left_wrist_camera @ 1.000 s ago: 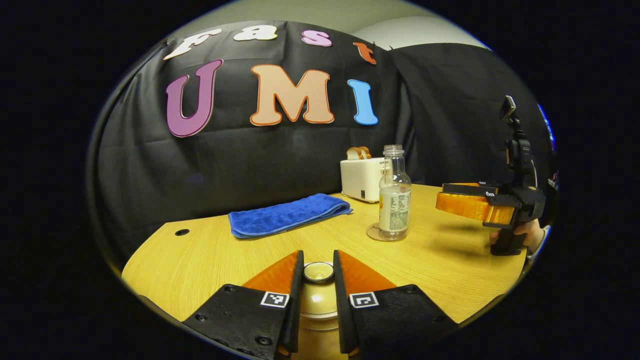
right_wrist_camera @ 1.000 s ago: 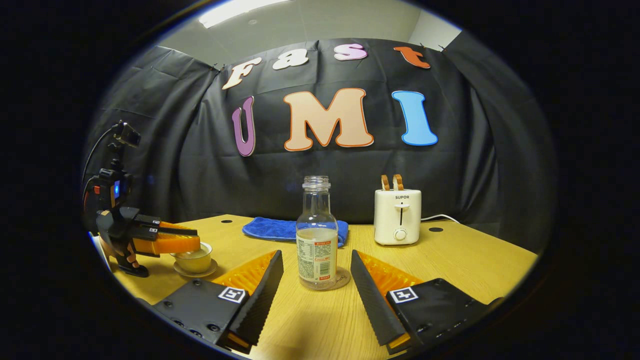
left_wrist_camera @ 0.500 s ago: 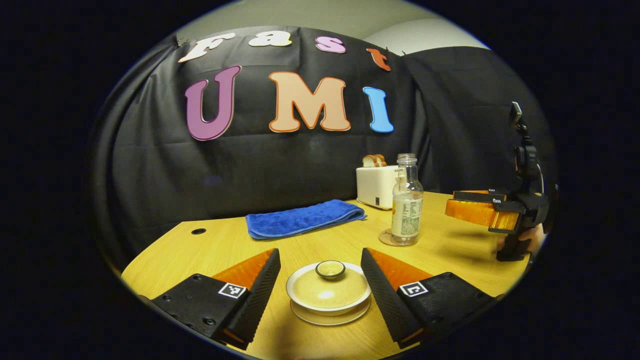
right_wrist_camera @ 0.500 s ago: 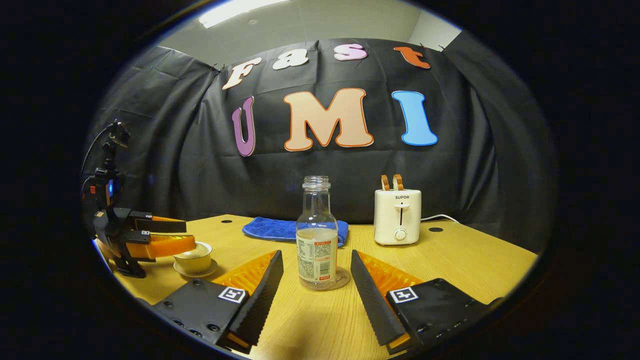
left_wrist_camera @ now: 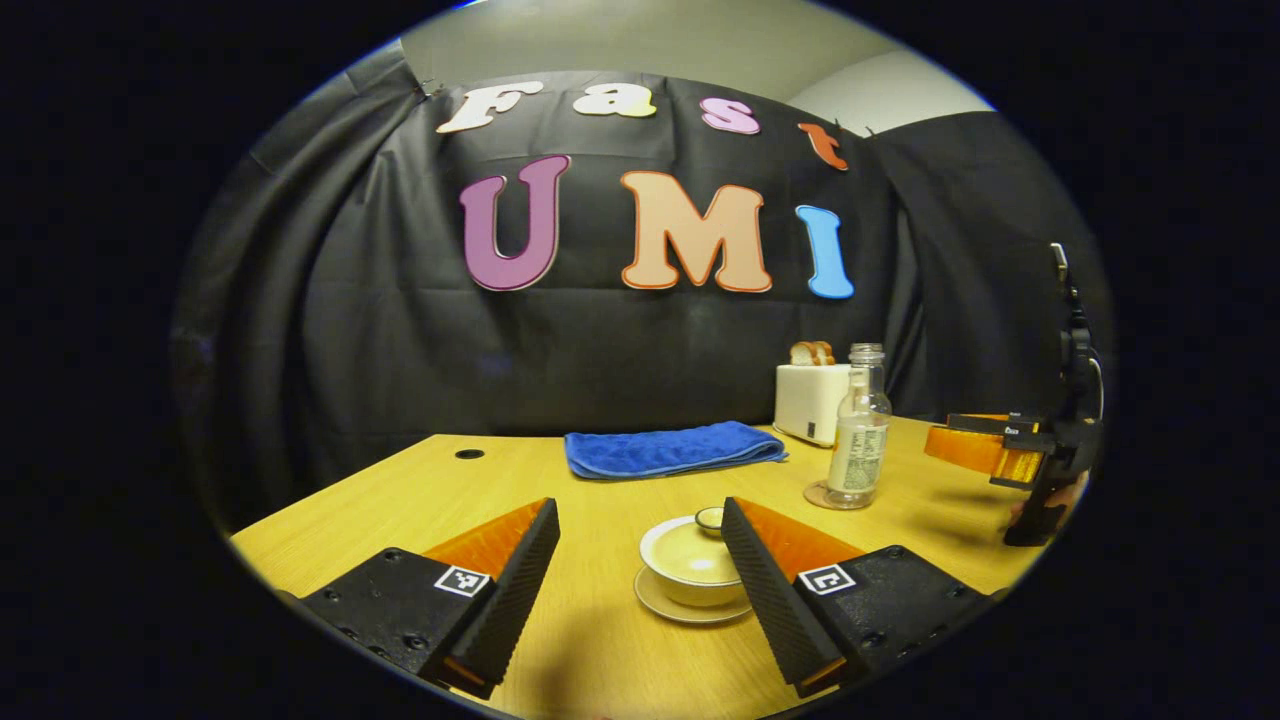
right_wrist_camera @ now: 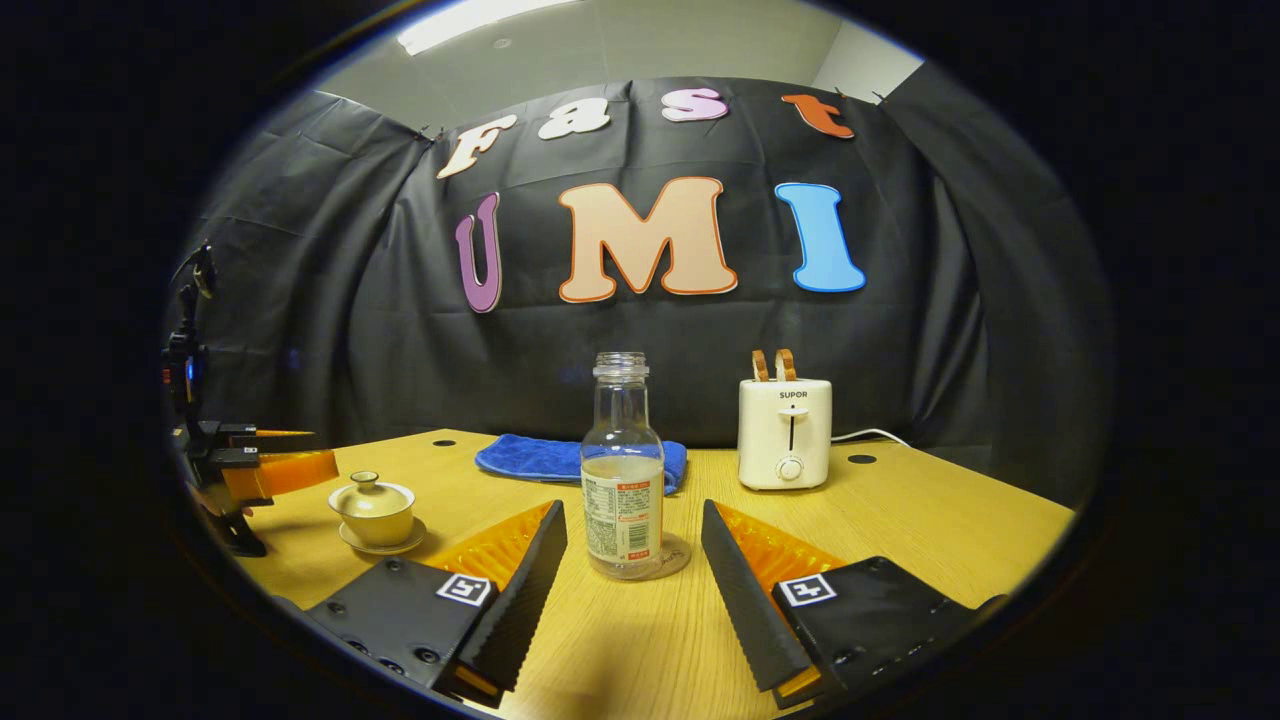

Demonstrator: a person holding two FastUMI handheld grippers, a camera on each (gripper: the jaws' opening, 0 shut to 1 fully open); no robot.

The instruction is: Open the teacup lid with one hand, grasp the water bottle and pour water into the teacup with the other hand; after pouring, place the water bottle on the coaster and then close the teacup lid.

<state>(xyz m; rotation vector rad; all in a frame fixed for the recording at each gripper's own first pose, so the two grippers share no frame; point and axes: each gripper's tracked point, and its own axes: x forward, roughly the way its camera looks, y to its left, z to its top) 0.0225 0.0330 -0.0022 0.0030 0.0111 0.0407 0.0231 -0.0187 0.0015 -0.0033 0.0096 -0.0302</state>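
1. Readable writing is scarce: the toaster (right_wrist_camera: 785, 432), right of centre in the right gripper view, carries a short brand word on its front, and the water bottle (right_wrist_camera: 622, 478) wears a printed label (too small to make out).
2. The water bottle is clear, uncapped and upright, holding a little liquid in its lower part. It stands on a round coaster (right_wrist_camera: 668, 560) at the centre of the right gripper view; in the left gripper view it sits at the right of the frame, in front of the toaster.
3. The teacup (left_wrist_camera: 690, 563) is pale cream, resting on a matching saucer (left_wrist_camera: 668, 606), with its knobbed lid (right_wrist_camera: 371, 491) seated on top. It lies at lower centre of the left gripper view and at lower left of the right gripper view.
4. The left gripper (left_wrist_camera: 640, 570) has its fingers spread wide, grasping nothing; the cup sits between them, toward the right finger, which hides part of its rim (contact cannot be told).
5. The right gripper (right_wrist_camera: 633, 570) is likewise wide apart, its fingers flanking the bottle low in the frame without touching it.
6. A folded blue towel (left_wrist_camera: 672, 449) lies on the wooden surface (right_wrist_camera: 930, 520) near the back wall, at middle frame in both views.
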